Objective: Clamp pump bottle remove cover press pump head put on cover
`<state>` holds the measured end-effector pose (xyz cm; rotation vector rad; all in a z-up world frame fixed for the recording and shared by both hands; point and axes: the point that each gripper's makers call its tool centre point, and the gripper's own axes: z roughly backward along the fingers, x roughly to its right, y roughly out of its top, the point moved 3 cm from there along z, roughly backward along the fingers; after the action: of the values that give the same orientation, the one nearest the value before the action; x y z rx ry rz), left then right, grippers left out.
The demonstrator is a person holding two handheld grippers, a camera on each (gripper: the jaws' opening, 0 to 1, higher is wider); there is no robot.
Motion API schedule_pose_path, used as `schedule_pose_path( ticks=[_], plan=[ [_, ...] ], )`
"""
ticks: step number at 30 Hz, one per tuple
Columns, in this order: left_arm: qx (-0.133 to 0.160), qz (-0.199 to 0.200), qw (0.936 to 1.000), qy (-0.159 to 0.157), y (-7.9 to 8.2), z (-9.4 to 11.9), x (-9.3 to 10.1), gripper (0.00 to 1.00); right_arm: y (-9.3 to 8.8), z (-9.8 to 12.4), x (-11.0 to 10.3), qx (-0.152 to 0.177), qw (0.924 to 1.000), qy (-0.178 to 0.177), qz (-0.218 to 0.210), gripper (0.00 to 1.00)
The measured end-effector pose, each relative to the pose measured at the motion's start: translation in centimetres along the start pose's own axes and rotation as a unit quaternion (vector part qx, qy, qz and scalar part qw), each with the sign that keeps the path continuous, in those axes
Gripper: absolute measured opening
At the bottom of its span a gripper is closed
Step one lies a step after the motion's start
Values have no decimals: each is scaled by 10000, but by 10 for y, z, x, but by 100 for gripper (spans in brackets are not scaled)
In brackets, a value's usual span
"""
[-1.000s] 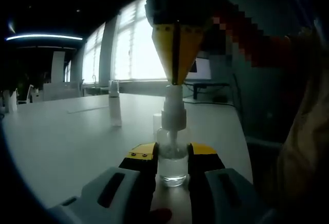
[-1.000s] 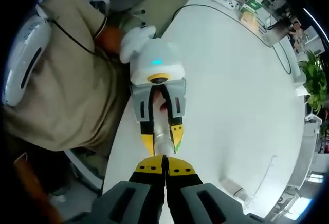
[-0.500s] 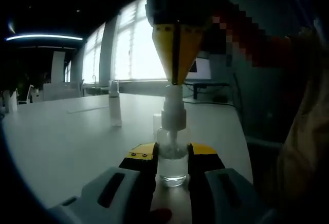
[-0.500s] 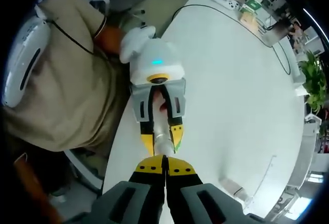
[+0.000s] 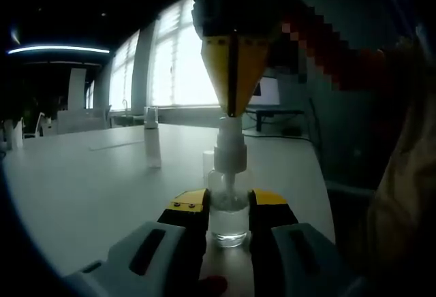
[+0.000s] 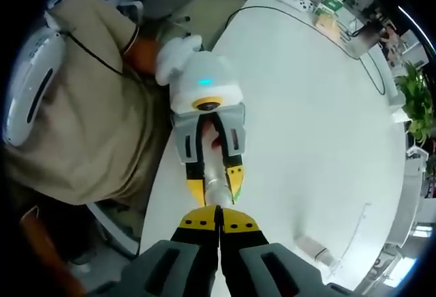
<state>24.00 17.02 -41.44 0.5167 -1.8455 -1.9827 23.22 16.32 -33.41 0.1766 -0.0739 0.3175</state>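
In the left gripper view, my left hand-held gripper (image 5: 228, 208) rises from the bottom centre of the frame with its yellow-tipped jaws closed against both sides of the clear pump bottle (image 5: 228, 219), which stands upright on the white counter (image 5: 88, 188). The bottle holds clear liquid in its lower part, and its white pump head (image 5: 230, 144) sits uncovered at centre frame. My right hand-held gripper (image 5: 231, 110) enters from the top centre, its yellow jaws pressed together into a wedge whose tip touches the top of the pump head. In the right gripper view, the right hand-held gripper (image 6: 219, 223) rises from the bottom centre with no gap between its jaws and nothing held between them; the tips sit directly over the pump head (image 6: 216, 191), with the left hand-held gripper (image 6: 215, 181) just above in the frame, clamped on the bottle. A small clear cover (image 5: 151, 137) stands upright on the counter at centre left of the left gripper view, well apart from the bottle. A person in a beige shirt (image 6: 88, 106) occupies the upper left of the right gripper view.
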Motion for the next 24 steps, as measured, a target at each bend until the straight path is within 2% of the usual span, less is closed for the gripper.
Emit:
schedule_pose_path(
  ticks=[10, 24],
  plan=[
    [0, 2, 10000, 5, 0, 0, 0, 14, 1, -3, -1, -117, 9999, -73, 0, 0],
    [0, -3, 10000, 4, -1, 0, -2, 14, -1, -3, -1, 28, 10000, -59, -44, 0]
  ],
)
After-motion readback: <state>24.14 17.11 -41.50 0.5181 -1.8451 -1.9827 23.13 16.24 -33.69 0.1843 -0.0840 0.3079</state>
